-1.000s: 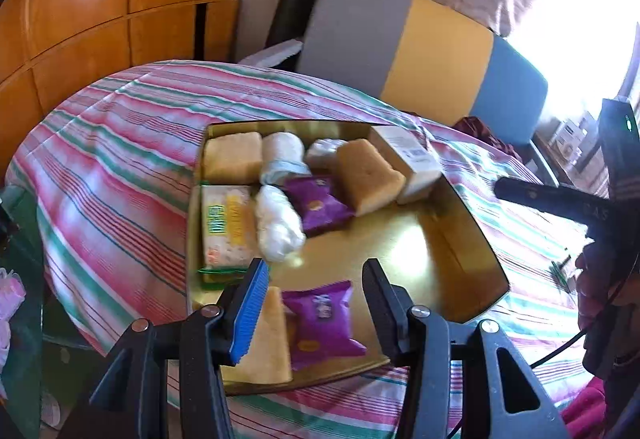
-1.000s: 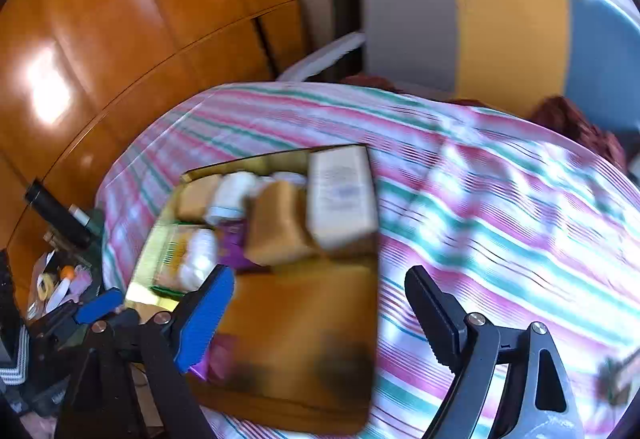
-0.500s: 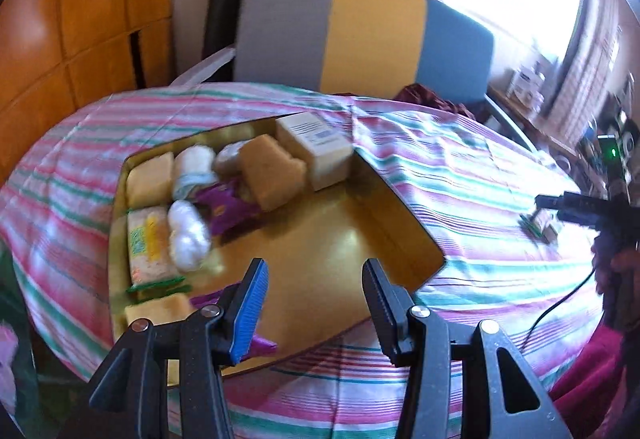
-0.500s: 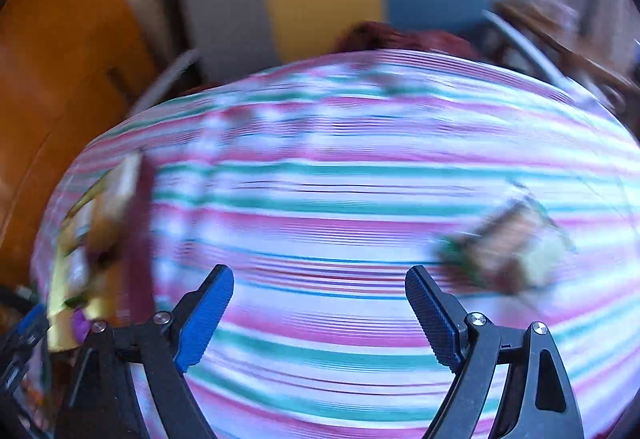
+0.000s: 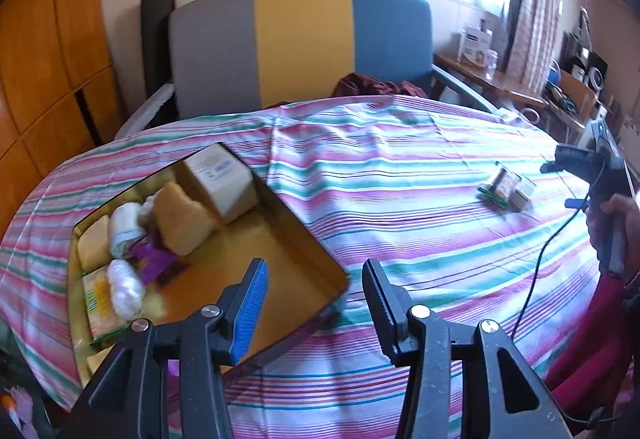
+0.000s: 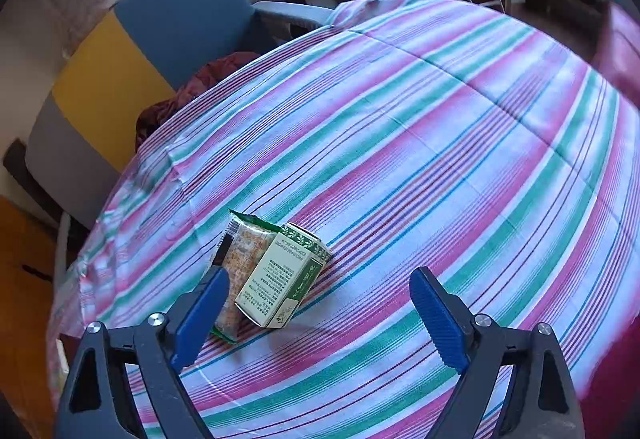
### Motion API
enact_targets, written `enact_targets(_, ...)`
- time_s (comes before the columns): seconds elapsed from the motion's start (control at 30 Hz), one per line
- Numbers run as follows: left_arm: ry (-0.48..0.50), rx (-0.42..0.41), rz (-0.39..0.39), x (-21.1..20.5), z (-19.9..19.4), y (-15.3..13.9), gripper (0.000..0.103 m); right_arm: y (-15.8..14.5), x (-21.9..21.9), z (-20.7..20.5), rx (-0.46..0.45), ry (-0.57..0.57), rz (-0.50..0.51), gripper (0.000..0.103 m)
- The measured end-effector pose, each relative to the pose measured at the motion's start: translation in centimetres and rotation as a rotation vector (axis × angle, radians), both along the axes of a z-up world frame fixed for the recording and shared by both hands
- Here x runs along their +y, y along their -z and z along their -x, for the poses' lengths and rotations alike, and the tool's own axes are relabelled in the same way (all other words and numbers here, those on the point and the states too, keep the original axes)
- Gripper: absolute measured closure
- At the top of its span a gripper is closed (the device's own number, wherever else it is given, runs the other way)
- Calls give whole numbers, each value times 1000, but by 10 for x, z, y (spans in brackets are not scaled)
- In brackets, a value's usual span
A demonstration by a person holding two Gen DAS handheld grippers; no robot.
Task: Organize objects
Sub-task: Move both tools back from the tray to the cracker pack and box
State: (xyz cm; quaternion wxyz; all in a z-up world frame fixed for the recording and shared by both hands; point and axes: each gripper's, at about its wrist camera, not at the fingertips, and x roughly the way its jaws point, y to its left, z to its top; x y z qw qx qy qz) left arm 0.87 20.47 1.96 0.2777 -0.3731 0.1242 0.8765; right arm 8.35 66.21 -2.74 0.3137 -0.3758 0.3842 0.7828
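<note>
Fingers of the left gripper (image 5: 316, 303) are standing apart with nothing between them, hovering over the near corner of a shallow golden metal tray (image 5: 316, 239) on the pink-and-green striped tablecloth (image 5: 400, 199). Inside the tray, a cream cardboard box (image 5: 222, 183), a tan sponge-like block (image 5: 180, 221), white wrapped rolls (image 5: 124, 285) and a purple snack packet (image 5: 154, 259) are crowding the far-left part; the near part is lying bare. Well apart, on the right of the cloth, two small items are lying together, with the person's other tool pointing at them.

Seen from the right wrist, the right gripper (image 6: 320, 307) is spread wide and empty, hanging just in front of a green-and-white printed carton (image 6: 286, 279) that is touching a green-edged cracker packet (image 6: 240, 263). Both are lying flat, their long axes running from the near left up toward the far right, slightly oblique to the fingers; the carton's end flap is facing the camera.

Judging by this, the step in hand is reaching for a loose item to carry to the tray. The next move is probably calling for lowering, shifting left to straddle the carton's narrow width, then closing without dragging the packet.
</note>
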Motion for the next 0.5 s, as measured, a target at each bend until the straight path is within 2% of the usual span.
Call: enact_targets(0.5, 135, 4, 47, 68, -10, 4, 54, 6, 5, -11, 60, 57, 80, 7)
